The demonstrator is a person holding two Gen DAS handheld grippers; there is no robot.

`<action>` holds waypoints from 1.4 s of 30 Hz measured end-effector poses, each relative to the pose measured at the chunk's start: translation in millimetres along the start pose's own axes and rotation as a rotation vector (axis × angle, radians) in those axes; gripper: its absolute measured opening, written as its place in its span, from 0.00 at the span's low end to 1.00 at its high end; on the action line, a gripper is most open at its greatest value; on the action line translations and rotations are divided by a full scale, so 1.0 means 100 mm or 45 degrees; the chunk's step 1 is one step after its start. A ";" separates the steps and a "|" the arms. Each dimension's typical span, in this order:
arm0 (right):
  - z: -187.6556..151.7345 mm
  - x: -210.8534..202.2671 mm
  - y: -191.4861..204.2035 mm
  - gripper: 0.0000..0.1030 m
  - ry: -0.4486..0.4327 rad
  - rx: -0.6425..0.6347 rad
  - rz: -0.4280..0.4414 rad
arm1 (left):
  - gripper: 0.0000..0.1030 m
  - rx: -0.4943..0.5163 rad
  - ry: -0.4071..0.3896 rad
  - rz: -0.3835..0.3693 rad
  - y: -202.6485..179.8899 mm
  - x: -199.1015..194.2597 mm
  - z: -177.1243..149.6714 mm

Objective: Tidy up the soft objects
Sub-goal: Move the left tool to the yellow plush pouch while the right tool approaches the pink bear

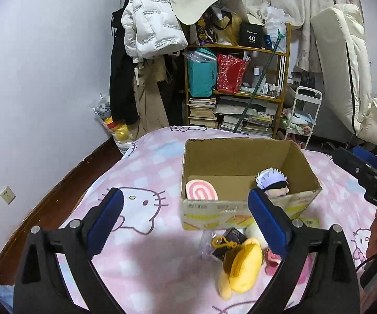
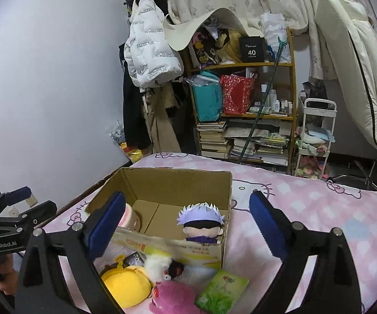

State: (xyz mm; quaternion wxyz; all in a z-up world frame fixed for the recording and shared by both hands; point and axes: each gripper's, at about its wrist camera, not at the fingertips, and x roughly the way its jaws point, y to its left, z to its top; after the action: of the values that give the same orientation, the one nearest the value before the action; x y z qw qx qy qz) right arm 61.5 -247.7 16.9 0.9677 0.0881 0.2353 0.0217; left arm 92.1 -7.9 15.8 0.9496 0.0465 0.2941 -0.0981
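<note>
Both my grippers hang over the bed (image 1: pixel 141 172), fingers spread wide, nothing between the pads. Left gripper (image 1: pixel 185 209): blue fingers (image 1: pixel 104 219) apart, empty. Right gripper (image 2: pixel 187 217): same, fingers (image 2: pixel 266 222) apart and empty; it also shows at 3 o'clock in the left view.

Cardboard box (image 1: pixel 240 209) sits open on the pink cat-print cover, at 12 o'clock from both grippers. Inside it: a white-haired doll (image 2: pixel 201 222) against the right-hand wall, and a pink swirl plush (image 1: pixel 201 191) in the left corner.

Still outside the box, heaped just before its near wall at 6 o'clock: yellow plush (image 2: pixel 128 285), a small white plush (image 2: pixel 159 264), a pink furry plush (image 2: pixel 172 298), a dark packet (image 1: pixel 231 238). A green tissue pack (image 2: pixel 221 293) lies just right of the heap.

Cluttered bookshelf (image 1: pixel 240 91) stands beyond the bed.
</note>
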 end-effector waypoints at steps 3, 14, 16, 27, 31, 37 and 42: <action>-0.03 -0.11 0.01 0.98 -0.002 0.014 0.005 | 0.92 -0.006 0.012 -0.008 0.02 -0.11 -0.05; -0.24 -0.39 -0.07 0.98 0.023 0.036 -0.035 | 0.92 0.004 0.040 0.010 0.07 -0.32 -0.21; -0.27 -0.41 -0.09 0.98 0.026 0.044 -0.044 | 0.92 0.003 0.053 0.004 0.07 -0.35 -0.25; -0.38 -0.35 -0.14 0.99 0.068 0.069 -0.055 | 0.92 0.036 0.101 0.015 -0.02 -0.24 -0.34; -0.41 -0.28 -0.18 0.99 0.101 0.084 -0.049 | 0.92 0.038 0.124 0.013 -0.02 -0.17 -0.35; -0.48 -0.14 -0.21 0.98 0.167 0.095 -0.038 | 0.92 0.062 0.170 -0.005 -0.09 -0.05 -0.41; -0.54 -0.01 -0.25 0.99 0.224 0.111 -0.031 | 0.92 0.099 0.221 -0.039 -0.20 0.08 -0.45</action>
State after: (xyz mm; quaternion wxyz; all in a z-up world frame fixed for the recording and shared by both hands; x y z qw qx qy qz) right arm 35.8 -263.9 -34.8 0.9387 0.1250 0.3213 0.0075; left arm 69.7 -22.2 -26.9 0.9163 0.0873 0.3720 -0.1195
